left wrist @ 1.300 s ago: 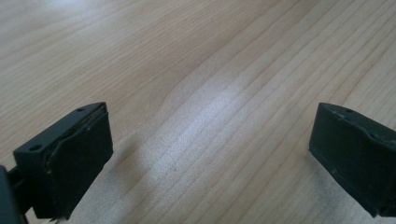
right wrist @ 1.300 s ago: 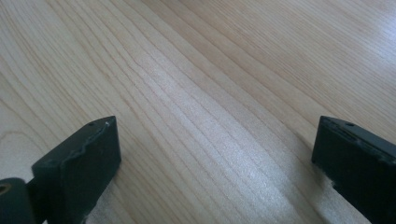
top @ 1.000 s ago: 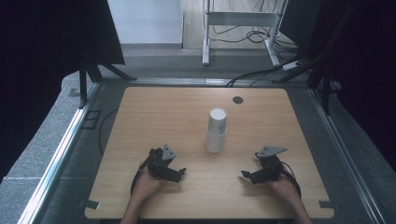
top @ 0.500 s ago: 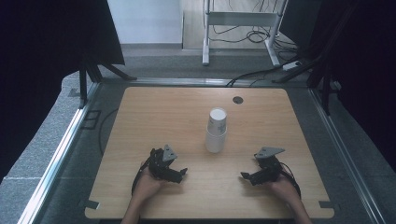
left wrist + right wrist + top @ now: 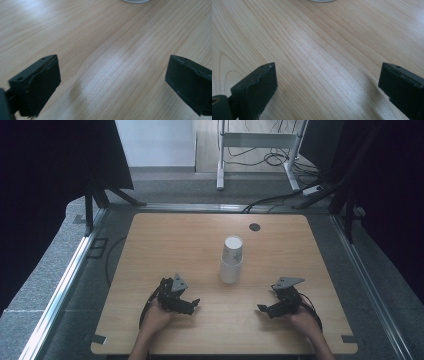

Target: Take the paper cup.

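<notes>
A stack of white paper cups [image 5: 232, 260] stands upright in the middle of the wooden table [image 5: 165, 235]. My left gripper [image 5: 192, 304] rests near the front edge, to the cups' lower left, pointing toward the middle. Its jaws stand wide apart over bare wood [image 5: 112, 82] and have just been closing slightly with nothing between them. My right gripper [image 5: 262, 310] lies to the cups' lower right, open with bare wood between its jaws [image 5: 327, 85]. The cups' white base [image 5: 136, 1] peeks in at the top edge of the left gripper view and, as the same base [image 5: 322, 0], in the right gripper view.
A dark round grommet [image 5: 255, 226] sits in the table near the far edge. Metal rails [image 5: 65, 280] run along both sides, with black curtains beyond. Cables [image 5: 270, 202] and a white stand [image 5: 255, 140] lie on the floor behind the table.
</notes>
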`<move>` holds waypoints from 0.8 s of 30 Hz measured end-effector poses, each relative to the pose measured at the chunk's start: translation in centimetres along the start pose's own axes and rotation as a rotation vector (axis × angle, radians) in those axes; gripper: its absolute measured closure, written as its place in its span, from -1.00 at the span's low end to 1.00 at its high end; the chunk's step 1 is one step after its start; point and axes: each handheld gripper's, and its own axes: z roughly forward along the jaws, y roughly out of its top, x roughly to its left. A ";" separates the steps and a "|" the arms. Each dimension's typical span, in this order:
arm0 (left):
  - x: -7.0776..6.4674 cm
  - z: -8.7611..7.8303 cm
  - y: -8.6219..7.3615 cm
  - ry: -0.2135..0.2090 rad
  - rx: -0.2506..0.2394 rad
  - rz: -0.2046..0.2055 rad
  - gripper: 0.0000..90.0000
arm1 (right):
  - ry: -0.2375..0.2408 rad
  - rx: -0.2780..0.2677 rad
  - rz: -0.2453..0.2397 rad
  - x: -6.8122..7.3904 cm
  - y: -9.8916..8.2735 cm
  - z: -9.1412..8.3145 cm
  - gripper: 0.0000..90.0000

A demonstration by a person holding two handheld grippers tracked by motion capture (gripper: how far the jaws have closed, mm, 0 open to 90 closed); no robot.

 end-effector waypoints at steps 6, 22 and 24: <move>0.5 -0.2 0.2 -0.046 -0.030 -0.010 -0.89 | 0.003 -0.008 0.000 0.0 0.6 -0.4 -0.95; 0.8 -0.4 2.1 -0.080 -0.080 0.000 -1.00 | 0.025 -0.042 -0.013 -0.2 3.1 -1.7 -0.94; 0.9 -0.4 2.4 -0.087 -0.086 0.004 -1.00 | 0.029 -0.047 -0.011 -0.2 3.4 -1.9 -0.94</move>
